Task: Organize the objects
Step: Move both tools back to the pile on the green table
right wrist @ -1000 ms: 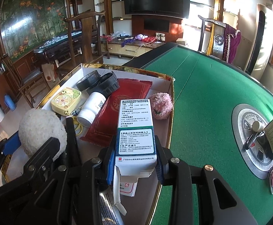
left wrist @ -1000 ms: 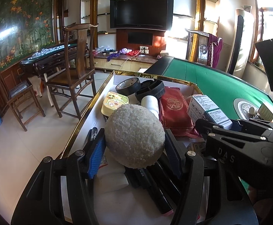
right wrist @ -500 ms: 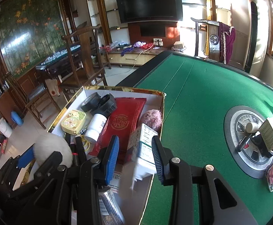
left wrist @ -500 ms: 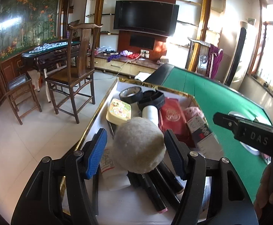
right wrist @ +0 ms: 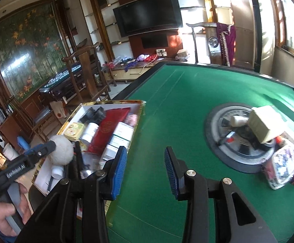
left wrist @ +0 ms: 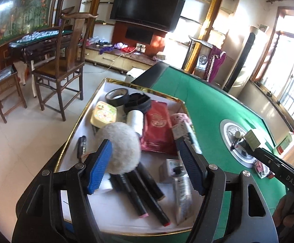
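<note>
A white gold-rimmed tray (left wrist: 80,125) on the green table holds a white fluffy ball (left wrist: 119,147), black markers (left wrist: 145,190), a red pouch (left wrist: 157,125), a medicine box (left wrist: 184,129), a tube (left wrist: 182,188), tape and a yellow tin. My left gripper (left wrist: 145,166) is open above the tray; the ball touches its left pad and lies on the markers. My right gripper (right wrist: 145,170) is open and empty over the green felt, right of the tray (right wrist: 139,111). The ball (right wrist: 62,151) and box (right wrist: 122,135) also show there.
A round metal centre plate (right wrist: 223,125) in the table carries a beige box (right wrist: 266,123), a small bottle and packets (right wrist: 282,166). Wooden chairs (left wrist: 64,64) stand on the tiled floor left of the table.
My left gripper opened and let the white ball go onto the markers. My right gripper let the medicine box go into the tray, then rose and swung right over the felt.
</note>
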The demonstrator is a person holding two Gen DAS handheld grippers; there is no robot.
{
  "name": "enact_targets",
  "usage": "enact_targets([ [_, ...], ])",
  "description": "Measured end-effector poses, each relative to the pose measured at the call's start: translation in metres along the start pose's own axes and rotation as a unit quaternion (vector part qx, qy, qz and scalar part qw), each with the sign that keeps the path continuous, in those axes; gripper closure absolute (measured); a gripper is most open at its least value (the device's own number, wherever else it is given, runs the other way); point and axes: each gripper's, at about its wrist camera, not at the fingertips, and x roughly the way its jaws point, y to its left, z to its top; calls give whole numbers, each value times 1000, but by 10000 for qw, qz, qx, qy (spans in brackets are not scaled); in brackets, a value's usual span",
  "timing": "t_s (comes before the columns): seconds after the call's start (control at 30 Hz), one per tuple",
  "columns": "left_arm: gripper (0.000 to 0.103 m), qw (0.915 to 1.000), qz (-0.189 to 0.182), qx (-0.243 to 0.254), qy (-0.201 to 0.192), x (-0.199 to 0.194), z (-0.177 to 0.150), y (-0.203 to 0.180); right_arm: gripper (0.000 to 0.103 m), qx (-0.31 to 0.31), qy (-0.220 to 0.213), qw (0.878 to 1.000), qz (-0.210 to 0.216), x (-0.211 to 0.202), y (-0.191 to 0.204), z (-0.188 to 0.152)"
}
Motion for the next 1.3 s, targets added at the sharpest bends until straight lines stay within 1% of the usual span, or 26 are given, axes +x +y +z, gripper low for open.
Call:
enact_targets([
  [0.13, 33, 9986, -153, 500, -11, -4, -3, -45, 58, 311, -9, 9989, -350, -20, -60, -12],
  [0.2, 33, 9965, -263, 797, 59, -1, -6, -73, 57, 563, -12, 9968, -571, -29, -99, -20],
  [0.3, 33, 9908, -509, 1226, 278, 13, -16, -119, 57, 1050, -50, 9910, -833, -42, -152, -31],
  [0.37, 33, 9847, -771, 1469, 539, 27, -25, -153, 57, 1461, -109, 9840, -1011, -52, -191, -37],
  [0.4, 33, 9806, -932, 1586, 677, 35, -29, -169, 57, 1573, -128, 9804, -1176, -57, -206, -39],
  [0.43, 33, 9746, -1137, 1739, 830, 44, -34, -190, 57, 1641, -159, 9761, -1416, -61, -220, -41],
  [0.5, 33, 9633, -1375, 2028, 1093, 59, -42, -228, 57, 1799, -287, 9695, -1642, -67, -240, -42],
  [0.6, 33, 9421, -1759, 2557, 1268, 75, -51, -289, 56, 2332, -380, 9593, -1544, -75, -268, -47],
  [0.67, 33, 9249, -1936, 3003, 1298, 84, -60, -326, 56, 2687, -500, 9529, -1314, -84, -280, -49],
  [0.73, 33, 9089, -1934, 3430, 1373, 95, -69, -356, 56, 2907, -651, 9456, -1306, -95, -289, -52],
  [0.77, 33, 9002, -1995, 3614, 1386, 100, -73, -367, 56, 3024, -733, 9415, -1293, -101, -294, -54],
  [0.8, 33, 8898, -2023, 3829, 1438, 105, -78, -378, 56, 3162, -805, 9369, -1254, -105, -299, -57],
  [0.83, 33, 8831, -1897, 4050, 1419, 111, -84, -389, 56, 3318, -868, 9316, -1201, -109, -304, -59],
  [0.9, 33, 8731, -1629, 4399, 1329, 119, -91, -402, 56, 3532, -943, 9241, -1115, -113, -312, -63],
  [0.97, 33, 8684, -1350, 4654, 1051, 124, -93, -409, 56, 3655, -946, 9207, -990, -114, -315, -65],
  [1.0, 33, 8652, -1320, 4742, 953, 125, -93, -411, 56, 3695, -957, 9197, -918, -114, -316, -65],
  [1.03, 33, 8599, -1380, 4812, 997, 128, -93, -414, 56, 3705, -958, 9198, -865, -114, -315, -64],
  [1.1, 33, 8494, -1481, 4901, 1280, 136, -96, -419, 56, 3675, -968, 9216, -786, -113, -312, -63],
  [1.13, 33, 8438, -1541, 4965, 1331, 138, -97, -422, 56, 3643, -969, 9231, -763, -113, -309, -61],
  [1.17, 33, 8418, -1547, 5009, 1288, 139, -96, -425, 56, 3626, -981, 9239, -737, -114, -308, -61],
  [1.2, 33, 8376, -1485, 5083, 1345, 143, -95, -429, 56, 3614, -993, 9243, -718, -115, -307, -61],
  [1.3, 32, 8322, -1565, 5120, 1445, 150, -94, -439, 56, 3582, -998, 9253, -745, -115, -306, -61],
])
